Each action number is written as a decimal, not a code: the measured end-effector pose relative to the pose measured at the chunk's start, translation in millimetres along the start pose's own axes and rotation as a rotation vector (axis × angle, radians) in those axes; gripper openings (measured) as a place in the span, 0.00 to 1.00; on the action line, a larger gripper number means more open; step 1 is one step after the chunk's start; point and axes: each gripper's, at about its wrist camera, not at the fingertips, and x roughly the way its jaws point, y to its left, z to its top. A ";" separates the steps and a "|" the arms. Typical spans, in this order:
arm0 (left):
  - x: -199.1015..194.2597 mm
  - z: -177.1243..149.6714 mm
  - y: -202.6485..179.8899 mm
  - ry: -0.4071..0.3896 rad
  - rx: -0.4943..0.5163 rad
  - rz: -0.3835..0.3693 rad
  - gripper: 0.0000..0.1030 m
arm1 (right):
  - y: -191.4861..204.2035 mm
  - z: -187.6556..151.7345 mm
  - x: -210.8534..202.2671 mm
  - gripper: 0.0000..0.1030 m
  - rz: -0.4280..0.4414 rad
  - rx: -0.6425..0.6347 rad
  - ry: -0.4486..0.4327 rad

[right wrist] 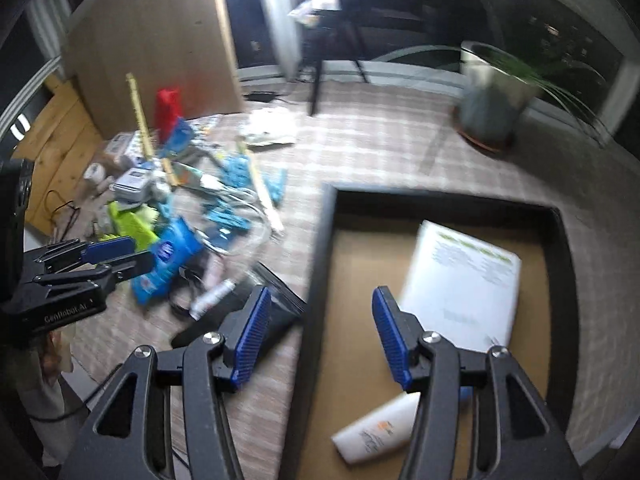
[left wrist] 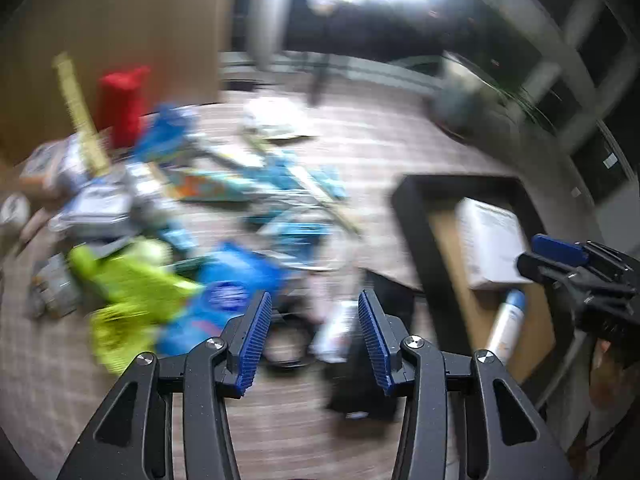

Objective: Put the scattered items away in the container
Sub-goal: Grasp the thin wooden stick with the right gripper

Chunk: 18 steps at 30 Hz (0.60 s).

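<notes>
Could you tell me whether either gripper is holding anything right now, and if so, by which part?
Nothing is held. The left gripper and the right gripper both stand open with nothing between their pads; the right one is above the black tray.

One black tray (right wrist: 320,264) holds one white booklet (right wrist: 460,280) and one white bottle (right wrist: 372,432); one potted plant (right wrist: 492,96).

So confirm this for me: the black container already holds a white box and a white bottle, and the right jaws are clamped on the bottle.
Wrong on one point. The right gripper holds nothing: its jaws are open, and the white bottle lies loose below them. The right wrist view shows it. The rest stands: the black container already holds the white box and the bottle.
</notes>
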 end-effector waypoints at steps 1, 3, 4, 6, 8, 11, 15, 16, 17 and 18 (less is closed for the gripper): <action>-3.0 -0.5 12.4 -0.006 -0.027 0.016 0.41 | 5.7 5.4 3.8 0.51 0.010 -0.009 0.003; -9.9 -5.1 41.9 -0.015 -0.081 0.051 0.41 | 18.0 20.4 14.6 0.51 0.037 -0.033 0.017; -11.7 -7.8 53.2 -0.016 -0.100 0.065 0.41 | 21.7 25.5 19.0 0.51 0.048 -0.043 0.023; -14.4 -15.6 78.1 -0.015 -0.149 0.092 0.41 | 31.6 37.7 34.5 0.48 0.052 -0.059 0.050; -14.4 -22.8 94.8 -0.010 -0.184 0.112 0.41 | 41.0 50.0 53.9 0.46 0.071 -0.078 0.085; -11.1 -35.1 113.2 0.011 -0.225 0.124 0.41 | 46.0 64.5 84.3 0.37 0.114 -0.048 0.164; -4.0 -42.5 128.0 0.027 -0.262 0.138 0.41 | 45.3 81.4 118.4 0.34 0.113 -0.022 0.221; -1.6 -43.2 131.2 0.031 -0.272 0.141 0.41 | 45.5 86.2 126.3 0.33 0.119 -0.022 0.233; -0.1 -44.1 133.3 0.034 -0.281 0.144 0.41 | 45.5 90.1 132.7 0.32 0.118 -0.019 0.242; 1.7 -44.2 135.6 0.037 -0.287 0.144 0.41 | 45.3 94.1 139.7 0.30 0.114 -0.018 0.250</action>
